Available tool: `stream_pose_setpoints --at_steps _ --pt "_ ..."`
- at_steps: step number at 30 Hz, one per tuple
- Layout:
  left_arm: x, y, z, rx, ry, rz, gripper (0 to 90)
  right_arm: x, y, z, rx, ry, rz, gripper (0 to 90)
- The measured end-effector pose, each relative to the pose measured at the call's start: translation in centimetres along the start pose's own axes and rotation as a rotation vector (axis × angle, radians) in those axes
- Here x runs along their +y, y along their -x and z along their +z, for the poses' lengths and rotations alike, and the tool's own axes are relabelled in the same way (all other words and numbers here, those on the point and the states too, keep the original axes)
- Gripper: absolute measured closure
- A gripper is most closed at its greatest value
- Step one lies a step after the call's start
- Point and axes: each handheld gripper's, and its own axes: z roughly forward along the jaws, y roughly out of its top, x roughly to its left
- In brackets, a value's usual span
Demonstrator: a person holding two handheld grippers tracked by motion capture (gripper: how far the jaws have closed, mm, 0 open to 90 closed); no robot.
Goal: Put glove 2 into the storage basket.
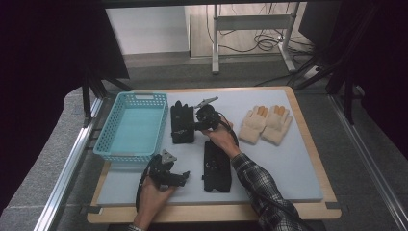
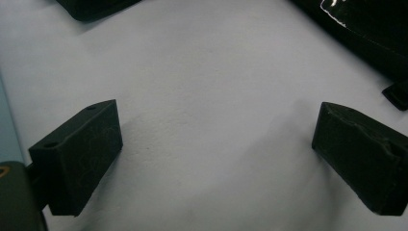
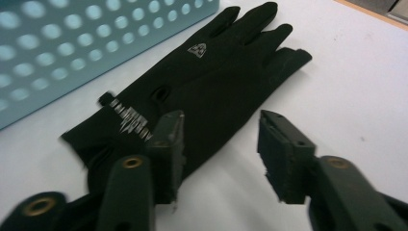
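1. Currently, the right gripper (image 1: 198,117) is held over the black glove (image 1: 182,123) that lies flat on the grey mat (image 1: 288,163) just beside the blue basket (image 1: 131,126).
2. In the right gripper view, the right gripper (image 3: 219,144) has its jaws parted, with nothing clamped between them. One jaw sits over the edge of the black glove (image 3: 202,91) near the cuff and the other over bare mat. This placement suits a pinch on the glove's long edge. Whether the pads touch the fabric cannot be told.
3. The glove's fingers point away from the person, and its length runs along the basket wall (image 3: 72,43). Judged from this, the glove is probably placed for a short transfer into the basket.
4. The left gripper (image 1: 184,175) rests near the front of the mat, just in front of the basket. Its jaws stand wide apart over bare mat (image 2: 207,110), holding nothing. It appears parked clear of the working hand.
5. A second black glove (image 1: 216,168) lies under the right forearm, near the front edge.
6. A pair of cream gloves (image 1: 265,124) lies side by side to the right, well apart from the basket.
7. The basket interior holds no gloves, so the sorting appears to be at an early stage.
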Motion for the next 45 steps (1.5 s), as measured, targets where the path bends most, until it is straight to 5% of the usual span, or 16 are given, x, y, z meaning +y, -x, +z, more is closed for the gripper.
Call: stream_pose_setpoints --at_steps 8,10,15,20,25,31,45 --pt "0.0 0.0 0.0 0.0 0.0 0.001 4.0 0.6 0.2 3.5 -0.025 -0.037 -0.015 37.4" --pt "0.0 0.0 0.0 0.001 -0.002 0.001 4.1 0.5 0.2 4.1 -0.023 -0.077 -0.012 46.1" --pt "0.0 0.0 0.0 0.0 -0.002 0.001 4.0 0.4 0.3 3.6 -0.013 -0.081 0.048 82.4" --pt "0.0 0.0 0.0 0.0 -0.002 0.001 4.1 0.7 -0.1 3.0 -0.007 -0.096 0.038 86.1" --pt "0.0 0.0 0.0 0.0 0.0 0.0 4.1 1.0 -0.3 1.1 0.046 -0.056 0.089 86.3" --pt "0.0 0.0 0.0 0.0 -0.003 0.003 4.1 1.6 -1.3 -1.6 0.079 -0.012 0.088 86.3" --pt "0.0 0.0 0.0 0.001 -0.001 0.003 4.1 1.0 -2.5 -8.7 0.087 0.063 0.116 86.4"
